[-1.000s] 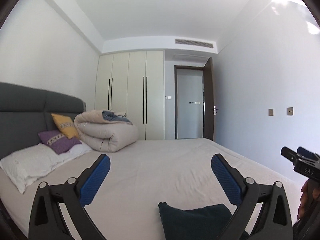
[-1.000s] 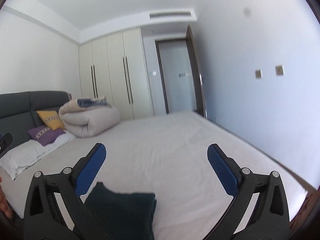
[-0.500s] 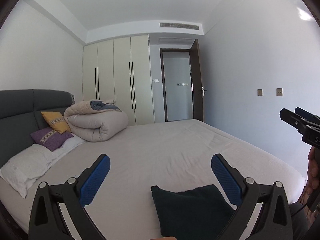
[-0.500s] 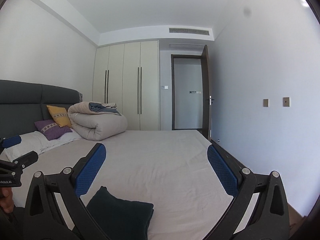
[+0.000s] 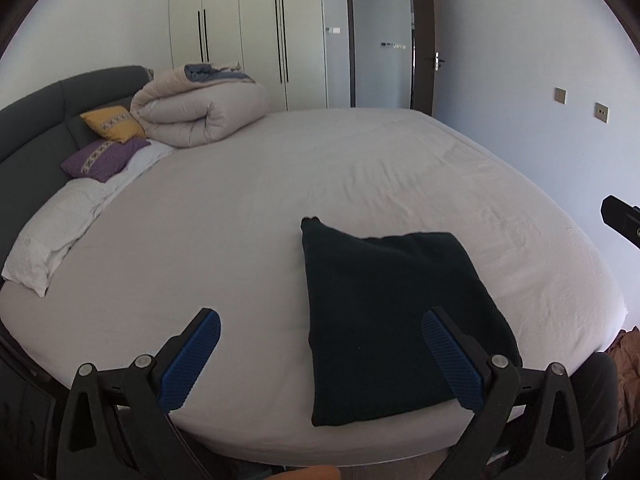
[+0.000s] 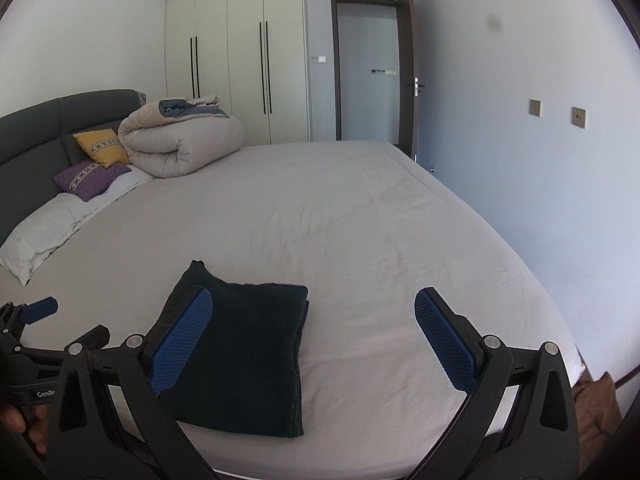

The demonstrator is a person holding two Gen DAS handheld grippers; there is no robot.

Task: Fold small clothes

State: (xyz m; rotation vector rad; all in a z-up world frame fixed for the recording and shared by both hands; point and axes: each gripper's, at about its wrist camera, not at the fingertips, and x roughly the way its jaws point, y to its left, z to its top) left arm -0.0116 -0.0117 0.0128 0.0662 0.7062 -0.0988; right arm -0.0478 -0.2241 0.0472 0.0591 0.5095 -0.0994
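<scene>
A bedroom with pale walls, one cream wardrobe (image 5: 244,36) of four doors at the far wall and one dark-framed door (image 5: 380,36) standing open to its right. One bed (image 5: 280,184) under a light grey sheet fills most of both views, with a dark grey headboard (image 5: 36,132) on the left. At the far left of the bed lie one rolled beige duvet (image 5: 200,112), one white pillow (image 5: 56,224), one purple cushion (image 5: 104,158) and one yellow cushion (image 5: 114,122). Two wall plates (image 5: 580,104) sit on the right wall.

One dark folded garment (image 5: 392,312) lies flat on the sheet at the bed's near edge, roughly square, with its far left corner poking up. In the right wrist view its layered edge shows on the right side.

Some brown cloth at the lower right, off the bed, is cut by the frame and hard to identify. The handles of both tools run out of frame.

The left claw (image 5: 320,364) is spread wide and holds nothing; the garment lies between its fingers, toward the right one, whose blue pad (image 5: 452,360) overlaps the cloth in view. Whether it touches cannot be told. The right claw (image 6: 316,340) is likewise spread and empty; the garment lies at its left side, partly behind the left pad (image 6: 182,340).
</scene>
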